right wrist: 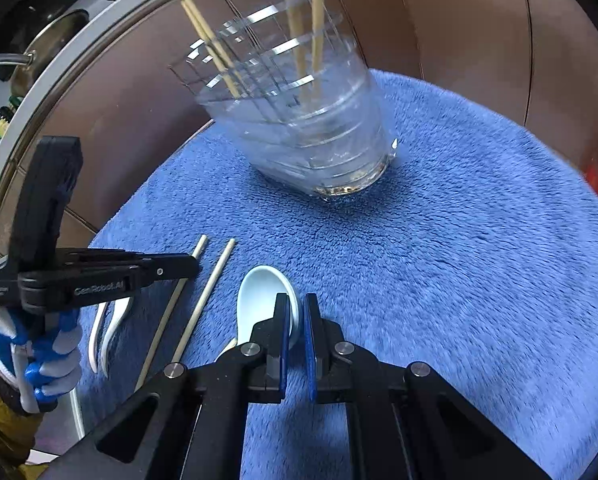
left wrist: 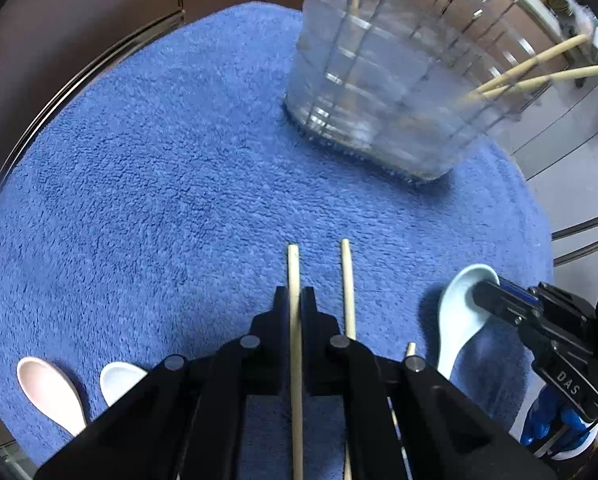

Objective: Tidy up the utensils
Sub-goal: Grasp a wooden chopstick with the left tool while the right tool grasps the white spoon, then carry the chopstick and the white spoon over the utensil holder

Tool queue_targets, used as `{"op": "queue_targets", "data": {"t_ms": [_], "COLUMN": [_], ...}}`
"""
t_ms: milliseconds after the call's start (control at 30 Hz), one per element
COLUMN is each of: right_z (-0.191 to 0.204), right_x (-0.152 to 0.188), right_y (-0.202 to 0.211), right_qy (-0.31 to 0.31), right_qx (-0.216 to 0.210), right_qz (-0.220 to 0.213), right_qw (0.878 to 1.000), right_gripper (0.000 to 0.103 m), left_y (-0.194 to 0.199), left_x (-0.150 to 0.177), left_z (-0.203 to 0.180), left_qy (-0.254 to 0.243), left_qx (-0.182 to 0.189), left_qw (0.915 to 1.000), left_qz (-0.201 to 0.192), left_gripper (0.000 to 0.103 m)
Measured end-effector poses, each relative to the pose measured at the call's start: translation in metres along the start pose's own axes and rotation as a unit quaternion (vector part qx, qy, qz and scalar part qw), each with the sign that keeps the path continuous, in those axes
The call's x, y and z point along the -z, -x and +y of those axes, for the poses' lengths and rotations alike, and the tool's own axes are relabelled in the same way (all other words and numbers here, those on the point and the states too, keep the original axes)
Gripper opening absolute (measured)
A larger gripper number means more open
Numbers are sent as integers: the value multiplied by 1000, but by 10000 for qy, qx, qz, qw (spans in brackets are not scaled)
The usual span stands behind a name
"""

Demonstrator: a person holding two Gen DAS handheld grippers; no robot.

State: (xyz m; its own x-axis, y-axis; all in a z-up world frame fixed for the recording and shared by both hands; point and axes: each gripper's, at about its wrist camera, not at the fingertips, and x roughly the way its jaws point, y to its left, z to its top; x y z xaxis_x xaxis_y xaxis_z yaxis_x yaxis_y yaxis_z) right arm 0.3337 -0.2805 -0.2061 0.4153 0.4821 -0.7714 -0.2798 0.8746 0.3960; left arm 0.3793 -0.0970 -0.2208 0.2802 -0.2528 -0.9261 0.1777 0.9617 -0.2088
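Both wrist cameras look steeply down, close over the blue towel, sharing the clear holder and chopsticks.

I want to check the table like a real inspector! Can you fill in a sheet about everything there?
Surface: fluffy blue towel.
Job's things: clear plastic holder with wooden chopsticks inside; pale blue ceramic spoon; loose chopsticks; pink spoon; white spoon.
Clutter: nothing seen.
Tongs: left tongs shut on one wooden chopstick; right tongs shut on the blue spoon's rim.
Cables: nothing seen.
Surroundings: brown cabinet panels; metal pot.
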Motion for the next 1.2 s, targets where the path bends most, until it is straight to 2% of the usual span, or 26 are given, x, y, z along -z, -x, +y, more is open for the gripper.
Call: {"op": "queue_targets", "data": {"t_ms": [167,300,367,500,667,833,933,1000,1100,1200], "right_z": [16,35,48,71,100,123,133,141,147,154], "right_x": [13,25,27,30,26,14,-4,-16,-41,-67], "right_y": [34,64,78,111,141,163,175,184,191,188], "right_qy": [130,286,376,585,750,921,999,1104,1204,1357], "right_qx": [217,482,610,924,1119,1271,1401,1584,1897,2385], "right_qz": [-299,-575,-717,-1072,-1502,-1918,-2241,-2480,-2906,-3311], "right_qw": [9992,9968,9948,9882,9794,9688,9592,9493,9301,9028], "right_gripper": [6,6,6,6,6,6,6,6,6,6], "left_y": [40,81,101,154,188,208,218,231,247,254], "left_x": [20,39,46,53,59,48,35,18,-8,-37], "left_z": [0,0,-1,-1,1,-6,-11,-14,-20,-26], "left_qy": [-91,-106,-120,-199,-269,-371,-458,-508,-478,-369], "left_qx": [192,435,594,821,865,936,988,994,975,993], "left_qw": [9973,9902,9849,9681,9563,9460,9385,9286,9127,8966], "left_qz": [-706,-1326,-1620,-2358,-2781,-3083,-3277,-3538,-3939,-4300], "left_gripper": [5,5,5,5,5,5,5,5,5,5]}}
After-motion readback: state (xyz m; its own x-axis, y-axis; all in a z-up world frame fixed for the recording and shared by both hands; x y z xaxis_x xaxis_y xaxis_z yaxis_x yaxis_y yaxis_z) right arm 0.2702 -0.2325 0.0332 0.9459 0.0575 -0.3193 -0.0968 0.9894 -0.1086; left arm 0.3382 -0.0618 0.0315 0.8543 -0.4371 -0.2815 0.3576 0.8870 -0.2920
